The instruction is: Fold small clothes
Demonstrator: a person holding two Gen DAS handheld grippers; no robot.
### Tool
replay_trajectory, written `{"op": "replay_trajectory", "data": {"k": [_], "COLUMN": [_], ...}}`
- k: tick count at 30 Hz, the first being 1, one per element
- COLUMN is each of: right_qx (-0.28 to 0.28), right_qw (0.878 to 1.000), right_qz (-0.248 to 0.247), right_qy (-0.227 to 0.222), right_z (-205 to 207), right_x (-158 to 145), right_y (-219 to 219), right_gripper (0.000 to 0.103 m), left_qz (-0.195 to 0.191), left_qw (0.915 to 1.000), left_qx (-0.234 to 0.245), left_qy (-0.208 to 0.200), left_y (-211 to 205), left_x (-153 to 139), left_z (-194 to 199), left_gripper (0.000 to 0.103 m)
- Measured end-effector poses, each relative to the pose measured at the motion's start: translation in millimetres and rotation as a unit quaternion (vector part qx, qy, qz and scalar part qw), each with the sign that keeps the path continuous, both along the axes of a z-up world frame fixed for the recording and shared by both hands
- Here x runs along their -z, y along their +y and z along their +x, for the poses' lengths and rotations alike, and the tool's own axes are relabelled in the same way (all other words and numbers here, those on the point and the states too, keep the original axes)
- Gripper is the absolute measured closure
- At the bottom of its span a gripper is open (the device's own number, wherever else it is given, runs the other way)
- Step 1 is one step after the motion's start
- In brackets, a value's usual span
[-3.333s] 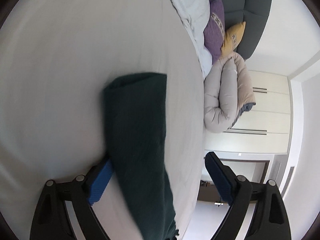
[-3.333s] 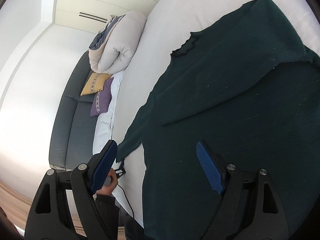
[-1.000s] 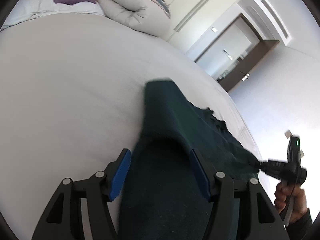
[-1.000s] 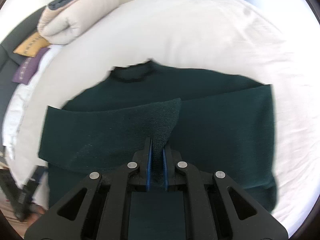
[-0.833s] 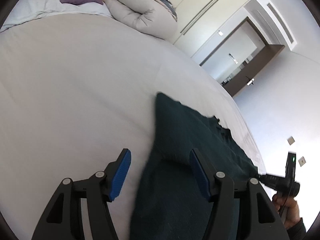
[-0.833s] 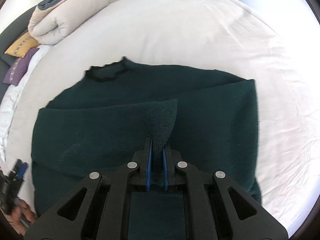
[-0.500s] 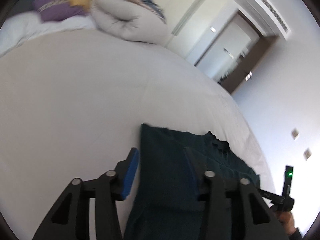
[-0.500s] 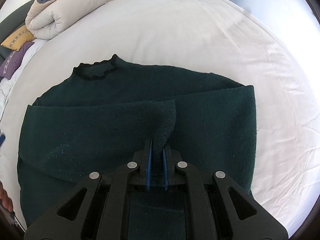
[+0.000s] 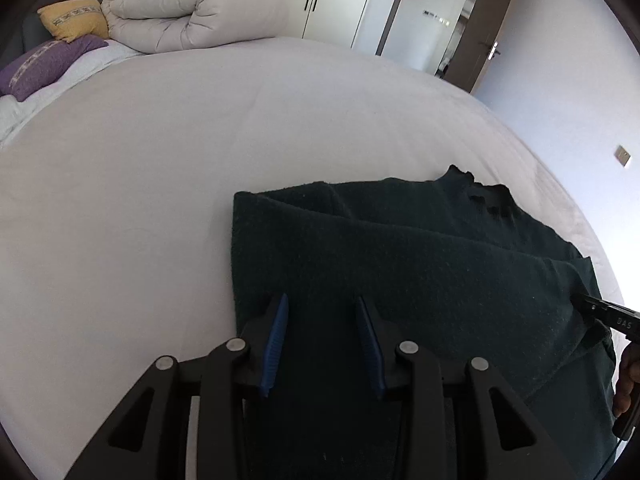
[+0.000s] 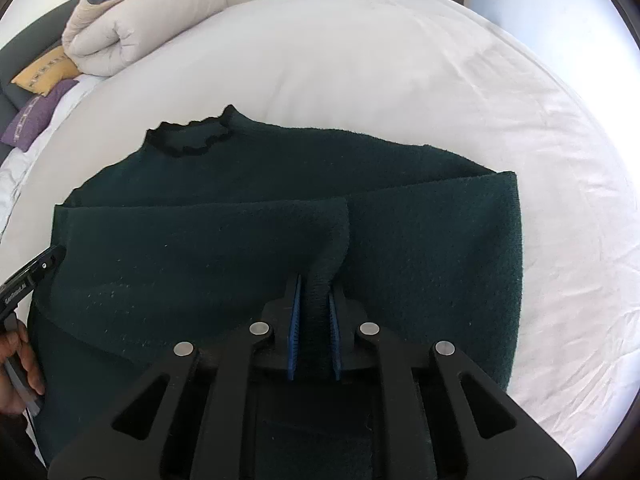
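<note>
Two grippers work the dark green knitted sweater (image 10: 420,240): the right gripper (image 10: 314,292), opening, pinches its sleeve cuff (image 10: 320,292), while the left gripper (image 9: 322,320), closing, straddles its edge ungripped.

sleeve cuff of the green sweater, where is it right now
In the right wrist view, the cuff sits low and central between the opening right tongs, folded across the sweater on the white bed.

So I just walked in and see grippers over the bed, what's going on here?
A person is folding a dark green sweater on the white bed with a gripper in each hand. The right gripper has a sleeve cuff between its pads, and its jaws are opening, as if letting it go. The left gripper hovers over the sweater's left edge, jaws closing, nothing pinched yet. Both sides are already folded in.
</note>
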State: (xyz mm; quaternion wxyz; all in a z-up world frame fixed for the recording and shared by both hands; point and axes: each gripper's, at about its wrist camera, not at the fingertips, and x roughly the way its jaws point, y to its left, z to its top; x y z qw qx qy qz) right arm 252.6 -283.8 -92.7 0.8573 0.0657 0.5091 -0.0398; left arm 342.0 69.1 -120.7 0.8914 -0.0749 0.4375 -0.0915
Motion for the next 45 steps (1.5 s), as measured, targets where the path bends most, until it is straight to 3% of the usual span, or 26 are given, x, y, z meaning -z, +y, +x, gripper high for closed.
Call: {"op": "replay_trajectory", "data": {"k": [2,5,8,10,11,13,16,20,23,26,32,41,43,45], "right_qx": [0.025,0.048,-0.006,-0.035,-0.044,-0.049,-0.013,0.020,0.027,0.037,0.077,0.094,0.095,0.099], "right_qw": [1.000,0.997,0.997,0.999,0.998,0.998,0.997,0.992,0.989,0.986,0.981,0.968,0.966,0.963], "right_qz": [0.012,0.034,0.034,0.030,0.040,0.038,0.060,0.096,0.124,0.151,0.176,0.231,0.236,0.248], "right_qy": [0.003,-0.050,-0.065,-0.008,0.015,-0.022,-0.035,-0.078,-0.074,-0.060,-0.028,-0.038,-0.035,-0.035], "right_z": [-4.9,-17.1,-13.3,-0.4,2.7,-7.2,-36.7,-114.3,-177.4,-238.9,-330.8,-387.1,-389.9,-387.4], "right_x": [-7.9,-33.7,-36.0,-7.4,9.2,6.0,-12.5,-45.5,-54.2,-48.5,-16.6,-15.7,-17.7,-19.7], "right_y": [-6.2,-6.6,16.1,28.5,28.0,25.8,12.5,-18.1,-34.9,-45.1,-60.5,-71.6,-73.6,-78.0], "right_gripper": [0.087,0.087,0.083,0.055,0.050,0.050,0.049,0.046,0.046,0.046,0.046,0.046,0.046,0.046], "left_qz": [0.014,0.053,0.042,0.029,0.031,0.037,0.012,-0.012,-0.041,-0.089,-0.127,-0.138,-0.165,-0.177], "left_qw": [0.9998,0.9978,0.9990,0.9995,0.9995,0.9992,0.9998,0.9997,0.9980,0.9911,0.9829,0.9726,0.9671,0.9633], "left_qx": [-0.004,-0.019,-0.015,-0.013,-0.011,-0.014,-0.015,-0.012,-0.020,-0.010,0.032,0.057,0.044,0.039], "left_qy": [-0.014,-0.034,-0.010,0.002,0.002,0.010,0.008,0.018,0.044,0.099,0.129,0.178,0.189,0.198], "left_y": [-2.8,-7.0,-1.7,1.8,1.5,6.2,16.8,38.5,57.8,75.0,78.5,70.7,77.2,79.3], "left_x": [-10.2,-7.0,9.5,8.1,6.5,-0.6,-11.2,-22.4,-19.7,-7.9,-10.7,-1.2,0.4,2.6], "left_z": [-10.3,-24.2,-20.0,-14.7,-15.1,-25.9,-58.7,-127.0,-180.0,-220.0,-278.7,-313.0,-308.8,-306.1], "left_gripper": [0.060,0.025,0.017,0.017,0.017,0.017,0.017,0.017,0.013,0.013,0.013,0.015,0.018,0.027]}}
